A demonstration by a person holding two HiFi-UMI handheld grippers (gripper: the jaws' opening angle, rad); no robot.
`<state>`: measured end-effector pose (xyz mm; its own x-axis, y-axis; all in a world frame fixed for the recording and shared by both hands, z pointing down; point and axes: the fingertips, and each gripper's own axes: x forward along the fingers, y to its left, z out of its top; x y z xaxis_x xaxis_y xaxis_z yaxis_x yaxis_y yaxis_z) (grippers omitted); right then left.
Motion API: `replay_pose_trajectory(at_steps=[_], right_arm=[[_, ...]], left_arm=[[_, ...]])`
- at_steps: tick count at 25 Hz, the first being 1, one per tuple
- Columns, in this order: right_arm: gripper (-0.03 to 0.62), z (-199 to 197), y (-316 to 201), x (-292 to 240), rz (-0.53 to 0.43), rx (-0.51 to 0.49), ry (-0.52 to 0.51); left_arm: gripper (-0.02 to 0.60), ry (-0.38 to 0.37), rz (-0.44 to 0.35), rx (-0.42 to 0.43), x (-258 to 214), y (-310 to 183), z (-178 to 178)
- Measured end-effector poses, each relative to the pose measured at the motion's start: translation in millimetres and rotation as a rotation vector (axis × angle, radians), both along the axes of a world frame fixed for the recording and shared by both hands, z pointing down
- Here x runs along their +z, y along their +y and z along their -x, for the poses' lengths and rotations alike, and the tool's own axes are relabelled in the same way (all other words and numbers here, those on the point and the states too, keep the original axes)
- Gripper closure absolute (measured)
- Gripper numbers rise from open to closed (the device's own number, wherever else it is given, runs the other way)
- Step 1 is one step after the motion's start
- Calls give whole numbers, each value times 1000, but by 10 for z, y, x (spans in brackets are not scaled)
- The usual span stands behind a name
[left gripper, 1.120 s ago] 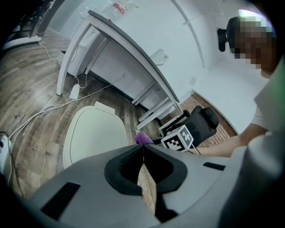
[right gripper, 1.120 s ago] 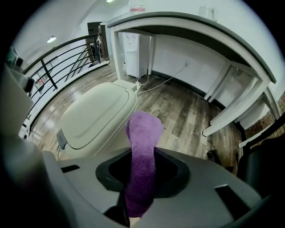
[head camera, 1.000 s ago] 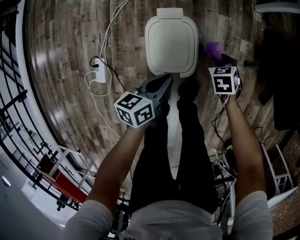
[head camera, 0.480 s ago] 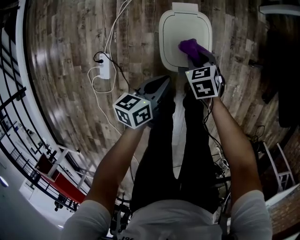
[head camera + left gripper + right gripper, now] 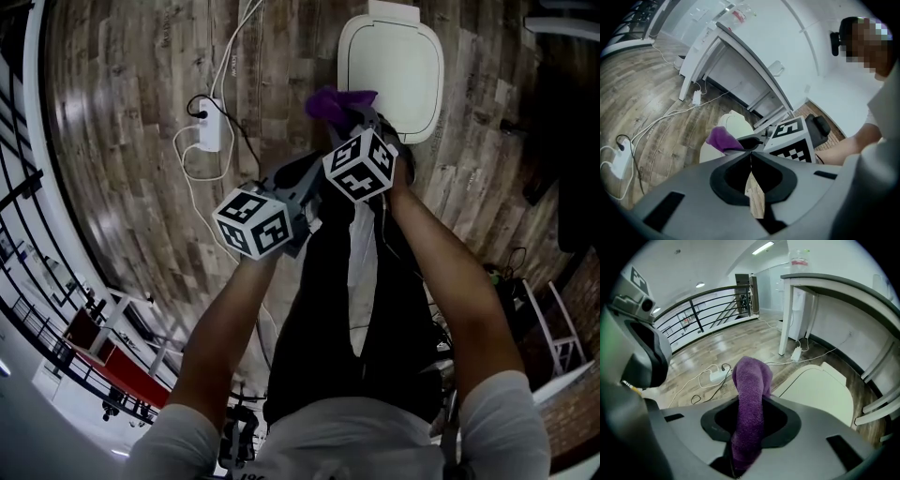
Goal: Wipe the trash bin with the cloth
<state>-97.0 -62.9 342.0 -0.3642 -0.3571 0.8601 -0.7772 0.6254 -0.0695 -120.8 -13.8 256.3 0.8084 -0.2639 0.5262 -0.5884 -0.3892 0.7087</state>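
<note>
Trash bin (image 5: pixel 349 56): pale, rounded-square, standing on the wood floor (image 5: pixel 122 141) close to the legs of a counter (image 5: pixel 786 315). Its lid (image 5: pixel 820 390) lies down flat, so nothing of the inside shows.
Lid surface: smooth and plain, with a raised rim running round it and a small tab at its far edge.
Cloth (image 5: pixel 750 394): purple and nubbly like terry, bunched into a thick roll that pokes out past the jaw tips and droops over at its end.
Cloth's place: in the air at the bin's near left corner. From the head view it lies over the lid's left edge; whether it touches the lid cannot be told.
Right gripper (image 5: pixel 354 120): jaws clamped on the cloth, which fills the gap between them — pointed steeply down toward the bin's left side.
Left gripper (image 5: pixel 751 152): jaws closed together with nothing between them — held just beside the right gripper, on its left, aimed toward the bin.
Floor beside the bin: a white power strip (image 5: pixel 208 136) with a dark plug in it and white cables (image 5: pixel 230 56) looping away, well apart from the bin on its left.
</note>
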Motion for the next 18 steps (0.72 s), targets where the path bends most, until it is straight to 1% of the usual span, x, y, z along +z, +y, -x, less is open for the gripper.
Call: replay_pose_trajectory(at_steps=[3,6,9,14,18], right_arm=[[487,12,125,156,63,-2,15],[487,-62,216,255,100,17,21],[487,-115,275,273,107,25,16],[487,-175,389,275,101,-12,28],[487,-292,493,278,108,-13,30]], left_arm=[[577,0,10,-3,26,14,85],[577,6,18,-11,42,16,127],[577,11,25,-9,64,24,112],[577,22,29,17,66,15,6],[577,31,31,37,68,22,-81]])
